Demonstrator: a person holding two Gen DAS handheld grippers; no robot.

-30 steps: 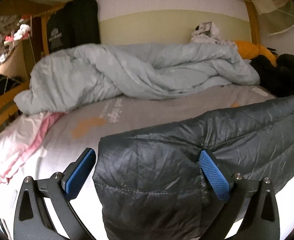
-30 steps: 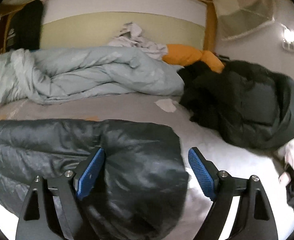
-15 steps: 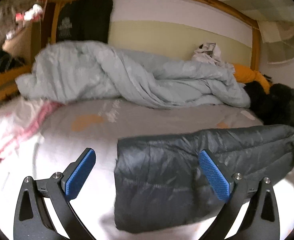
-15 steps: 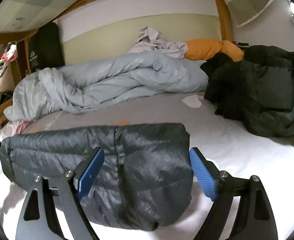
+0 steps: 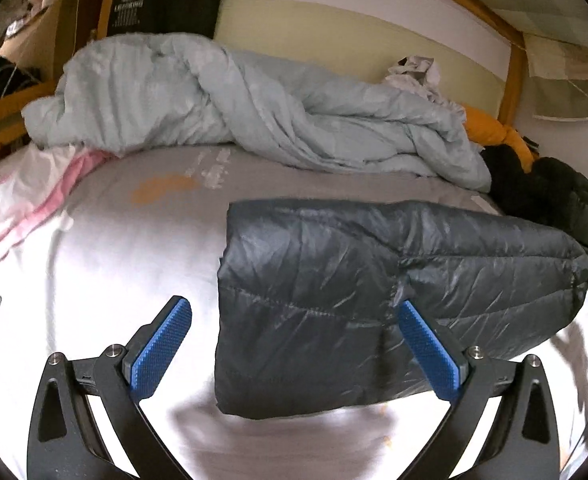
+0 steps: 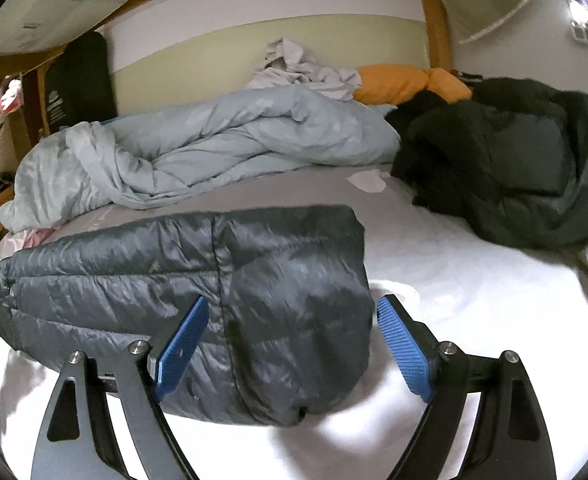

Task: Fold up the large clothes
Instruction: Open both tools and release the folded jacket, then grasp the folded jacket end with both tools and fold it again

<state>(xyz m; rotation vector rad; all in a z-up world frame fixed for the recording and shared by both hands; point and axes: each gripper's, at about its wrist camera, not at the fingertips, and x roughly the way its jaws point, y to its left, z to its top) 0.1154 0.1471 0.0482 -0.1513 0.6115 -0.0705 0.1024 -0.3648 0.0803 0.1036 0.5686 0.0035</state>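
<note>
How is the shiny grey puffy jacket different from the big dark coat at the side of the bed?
The grey jacket is folded into a neat flat block; the dark coat lies in a crumpled heap. The grey jacket looks shiny and stitched in rows; the dark coat looks matte and blackish-green. The grey jacket lies near the grippers; the dark coat lies farther back. Both rest on the bed.

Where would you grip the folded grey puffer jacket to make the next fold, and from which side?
Probably at its two short ends. The grey puffer jacket lies as a long flat band across the white sheet, one rounded end near each open gripper. The left gripper could come in low from the near edge at its end, the right gripper likewise at the other, pinching the layers there.
</note>
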